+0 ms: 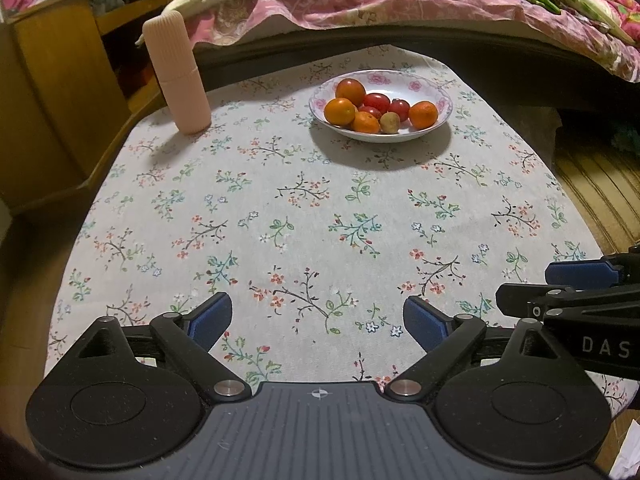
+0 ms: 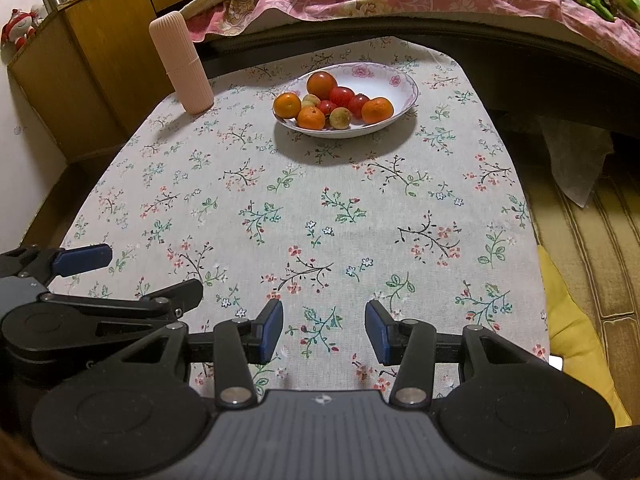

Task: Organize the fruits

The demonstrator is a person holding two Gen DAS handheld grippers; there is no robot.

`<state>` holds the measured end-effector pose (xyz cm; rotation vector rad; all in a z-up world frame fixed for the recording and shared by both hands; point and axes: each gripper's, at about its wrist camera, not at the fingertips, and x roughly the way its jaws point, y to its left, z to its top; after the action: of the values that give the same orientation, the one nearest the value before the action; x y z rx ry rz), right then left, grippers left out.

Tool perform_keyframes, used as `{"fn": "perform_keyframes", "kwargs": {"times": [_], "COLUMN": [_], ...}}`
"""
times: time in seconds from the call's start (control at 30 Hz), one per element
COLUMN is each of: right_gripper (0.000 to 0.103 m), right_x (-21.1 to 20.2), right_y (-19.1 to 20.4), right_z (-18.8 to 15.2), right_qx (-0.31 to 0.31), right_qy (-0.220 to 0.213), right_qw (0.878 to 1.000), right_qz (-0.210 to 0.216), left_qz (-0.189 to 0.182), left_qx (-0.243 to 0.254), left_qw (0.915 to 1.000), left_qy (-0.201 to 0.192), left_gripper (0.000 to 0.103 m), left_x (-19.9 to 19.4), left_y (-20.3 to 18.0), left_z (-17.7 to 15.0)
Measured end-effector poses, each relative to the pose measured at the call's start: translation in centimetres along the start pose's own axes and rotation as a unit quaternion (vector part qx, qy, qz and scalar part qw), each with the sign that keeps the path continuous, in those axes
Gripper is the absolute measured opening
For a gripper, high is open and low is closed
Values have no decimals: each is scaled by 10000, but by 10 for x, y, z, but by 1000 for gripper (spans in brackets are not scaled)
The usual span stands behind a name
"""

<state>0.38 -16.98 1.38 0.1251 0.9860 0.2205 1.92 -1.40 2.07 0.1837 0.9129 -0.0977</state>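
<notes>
- Far ahead of both fingers, near the table's point(image 1: 280, 208) far edge, the bowl of fruit point(image 2: 404, 98) sits.
- Left gripper point(image 1: 318, 322) and right gripper point(image 2: 324, 332): released, empty, bare cloth between.
- Pink ribbed bottle point(image 1: 178, 76) stands ahead-left.

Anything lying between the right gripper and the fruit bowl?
Nothing: in the right wrist view only bare floral tablecloth lies between the right gripper and the bowl.
</notes>
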Motion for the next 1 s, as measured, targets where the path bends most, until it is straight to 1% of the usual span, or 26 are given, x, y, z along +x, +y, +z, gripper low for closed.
{"fn": "perform_keyframes", "kwargs": {"times": [1.0], "right_gripper": [47], "right_x": [0], "right_y": [1], "right_z": [-1], "right_qx": [-7], "right_qy": [1], "right_qw": [10000], "right_qz": [-13], "left_qz": [-25], "left_qx": [39], "left_qw": [10000], "left_qy": [-10], "left_gripper": [91], "left_x": [-2], "left_y": [-1], "left_z": [0]}}
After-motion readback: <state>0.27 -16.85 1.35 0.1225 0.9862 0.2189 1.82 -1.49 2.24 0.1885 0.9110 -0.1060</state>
